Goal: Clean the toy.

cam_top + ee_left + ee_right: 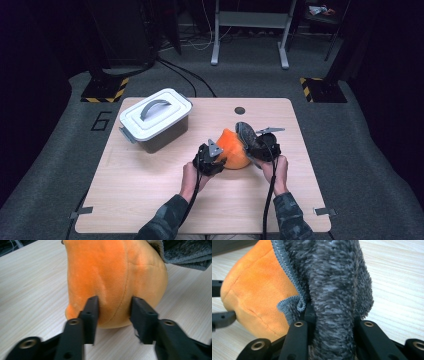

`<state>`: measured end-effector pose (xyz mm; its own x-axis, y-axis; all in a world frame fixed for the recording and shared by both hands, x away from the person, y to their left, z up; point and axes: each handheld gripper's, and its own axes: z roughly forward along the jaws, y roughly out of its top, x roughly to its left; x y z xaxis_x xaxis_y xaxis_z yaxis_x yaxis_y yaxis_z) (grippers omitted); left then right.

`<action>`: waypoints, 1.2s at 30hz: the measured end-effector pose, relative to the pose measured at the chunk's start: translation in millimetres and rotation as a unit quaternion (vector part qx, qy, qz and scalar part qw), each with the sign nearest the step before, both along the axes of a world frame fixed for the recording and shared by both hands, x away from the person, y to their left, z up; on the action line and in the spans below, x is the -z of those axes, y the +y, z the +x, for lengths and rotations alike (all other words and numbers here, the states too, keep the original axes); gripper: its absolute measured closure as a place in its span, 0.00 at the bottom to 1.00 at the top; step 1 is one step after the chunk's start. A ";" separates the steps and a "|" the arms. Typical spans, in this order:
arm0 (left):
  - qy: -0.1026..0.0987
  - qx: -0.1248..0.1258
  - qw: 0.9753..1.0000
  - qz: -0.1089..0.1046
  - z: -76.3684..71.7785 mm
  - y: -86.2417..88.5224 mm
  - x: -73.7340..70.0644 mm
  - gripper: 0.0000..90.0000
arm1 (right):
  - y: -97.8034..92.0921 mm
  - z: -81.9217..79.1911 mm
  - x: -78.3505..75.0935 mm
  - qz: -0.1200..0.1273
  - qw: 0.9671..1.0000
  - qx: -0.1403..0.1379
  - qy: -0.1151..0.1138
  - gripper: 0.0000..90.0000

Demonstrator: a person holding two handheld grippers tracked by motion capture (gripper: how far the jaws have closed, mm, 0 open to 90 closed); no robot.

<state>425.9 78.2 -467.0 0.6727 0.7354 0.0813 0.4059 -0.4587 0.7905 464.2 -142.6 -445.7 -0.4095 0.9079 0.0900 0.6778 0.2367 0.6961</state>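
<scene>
Both grippers (left gripper [218, 161], right gripper [251, 146]) pinch the orange plush [234, 150].

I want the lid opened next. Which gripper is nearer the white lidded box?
Left. The left gripper grips the orange plush, which lies on the box's near side; the right gripper sits beyond the plush.

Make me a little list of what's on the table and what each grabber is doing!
table: light wood
toy: orange plush, near the middle
cloth: fuzzy grey, draped against the toy's right side
box: grey, white lid on, back left, apart from the toy
left gripper: jaws pressed into the toy's lower end
right gripper: jaws shut on a fold of the cloth
hands: both hold grippers, one each side of the toy
</scene>
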 end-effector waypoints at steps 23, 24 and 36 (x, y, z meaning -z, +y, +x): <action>-0.004 0.013 1.000 -0.019 -6.7 -4.5 -12.1 0.93 | 23.9 -0.3 -37.2 0.021 0.998 -0.048 -0.040 0.78; -0.003 0.013 1.000 -0.017 -6.1 -3.3 -11.4 0.93 | 24.6 1.4 -34.5 0.014 0.998 -0.047 -0.036 0.78; 0.009 0.007 1.000 -0.021 -5.4 2.7 -4.6 0.92 | 16.1 7.1 -17.8 0.003 1.000 -0.019 -0.020 0.78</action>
